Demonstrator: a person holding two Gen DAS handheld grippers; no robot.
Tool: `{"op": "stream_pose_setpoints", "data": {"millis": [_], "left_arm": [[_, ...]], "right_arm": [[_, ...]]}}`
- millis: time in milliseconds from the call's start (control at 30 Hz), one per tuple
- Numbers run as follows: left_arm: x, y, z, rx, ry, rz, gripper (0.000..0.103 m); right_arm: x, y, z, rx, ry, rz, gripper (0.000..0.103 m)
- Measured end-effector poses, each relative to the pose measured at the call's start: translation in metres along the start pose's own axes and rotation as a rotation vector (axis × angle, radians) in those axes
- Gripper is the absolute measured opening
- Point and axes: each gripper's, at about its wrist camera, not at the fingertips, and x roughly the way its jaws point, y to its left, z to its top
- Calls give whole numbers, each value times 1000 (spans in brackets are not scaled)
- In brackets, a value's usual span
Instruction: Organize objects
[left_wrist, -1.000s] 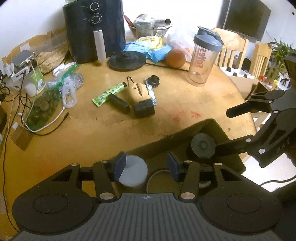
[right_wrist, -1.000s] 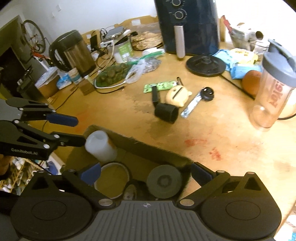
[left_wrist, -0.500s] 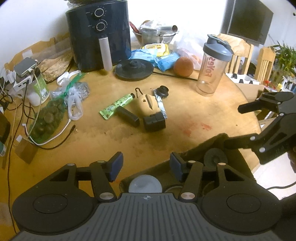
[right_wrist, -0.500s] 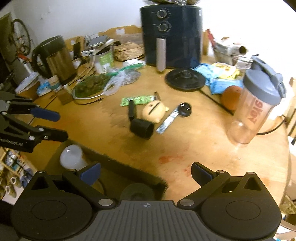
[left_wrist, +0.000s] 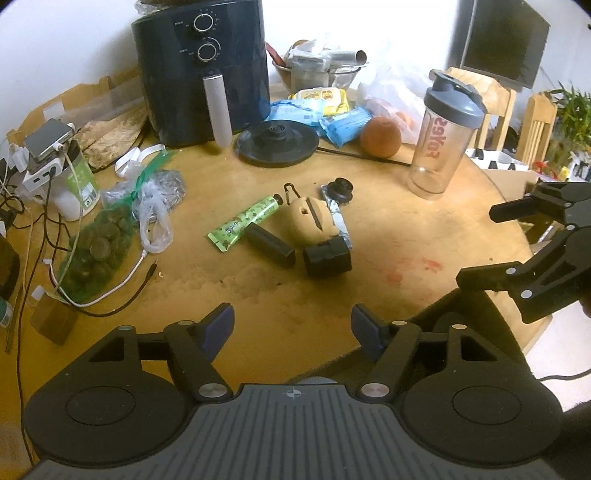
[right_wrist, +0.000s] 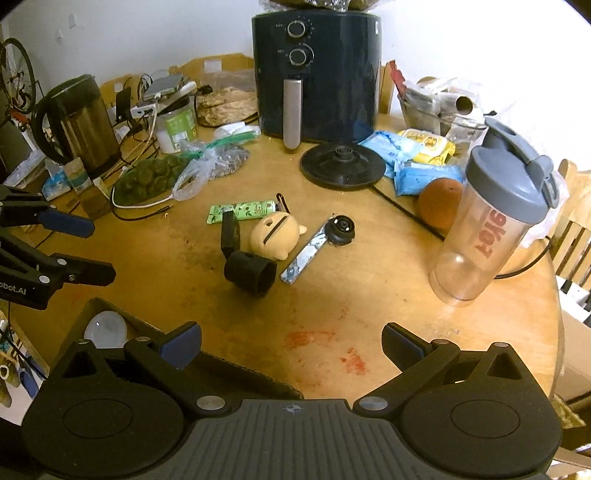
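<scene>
A cluster of small items lies mid-table: a green tube (left_wrist: 242, 219), a black bar (left_wrist: 269, 245), a tan pouch with a slit (left_wrist: 310, 218), a black cylinder (left_wrist: 327, 255), a silver packet (right_wrist: 304, 254) and a small black round device (right_wrist: 341, 229). A dark box (right_wrist: 122, 325) at the table's near edge holds a white round object (right_wrist: 104, 328). My left gripper (left_wrist: 291, 326) is open and empty above the near edge. My right gripper (right_wrist: 290, 345) is open and empty, over the box's edge.
A dark air fryer (left_wrist: 201, 70), a kettle base (left_wrist: 277, 142), an orange (left_wrist: 380, 136), a shaker bottle (left_wrist: 441, 136), blue and yellow packets (right_wrist: 410, 155), a kettle (right_wrist: 79, 122), bagged greens (left_wrist: 96, 258) and cables (left_wrist: 55, 236) crowd the table's back and left.
Both grippers have pulled back and risen from the box. The box has slid toward the bottom of both views, and the cluster on the table now sits more central.
</scene>
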Motion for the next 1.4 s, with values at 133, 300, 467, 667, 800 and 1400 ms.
{"op": "stream_pose_setpoints", "data": {"millis": [133, 300, 467, 667, 800, 1400], "left_arm": [[8, 6, 4, 10, 6, -8, 69], [17, 13, 11, 27, 10, -21, 69], [27, 20, 19, 61, 7, -27, 69], [47, 25, 31, 107, 4, -22, 69], [58, 27, 37, 141, 3, -32, 70], [113, 37, 47, 305, 29, -105, 74]], "right_arm": [[6, 0, 4, 16, 20, 5, 103], [9, -1, 8, 45, 26, 17, 103], [14, 0, 10, 63, 41, 19, 103], [15, -2, 12, 97, 56, 41, 103], [15, 1, 13, 93, 63, 57, 103], [12, -4, 8, 207, 82, 41, 103]]}}
